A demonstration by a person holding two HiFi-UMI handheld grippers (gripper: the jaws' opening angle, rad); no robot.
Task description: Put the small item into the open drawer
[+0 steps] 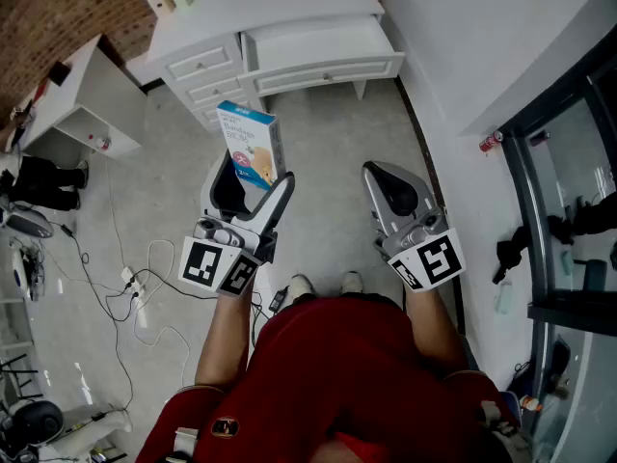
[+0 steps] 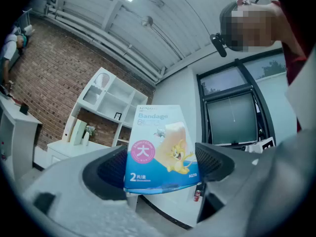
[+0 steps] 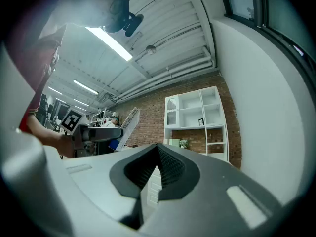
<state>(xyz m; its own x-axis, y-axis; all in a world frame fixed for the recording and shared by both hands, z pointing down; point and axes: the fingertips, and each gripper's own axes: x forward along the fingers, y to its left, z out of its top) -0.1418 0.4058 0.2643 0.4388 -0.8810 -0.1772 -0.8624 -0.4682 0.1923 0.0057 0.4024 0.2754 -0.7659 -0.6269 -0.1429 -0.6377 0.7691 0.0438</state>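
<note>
Currently left tongs (image 1: 253, 183) are gripping the bandage box (image 1: 249, 141) mid-air, well short of the open drawer (image 1: 318, 41); right tongs (image 1: 390, 186) are sitting clenched, empty. Advise carrying it level past the drawer front.

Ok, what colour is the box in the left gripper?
Box: blue and white, pink circle; clearest in left gripper view.

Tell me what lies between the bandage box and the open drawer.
Nothing stands there: the head view shows only bare grey floor between the bandage box and the open drawer.
</note>
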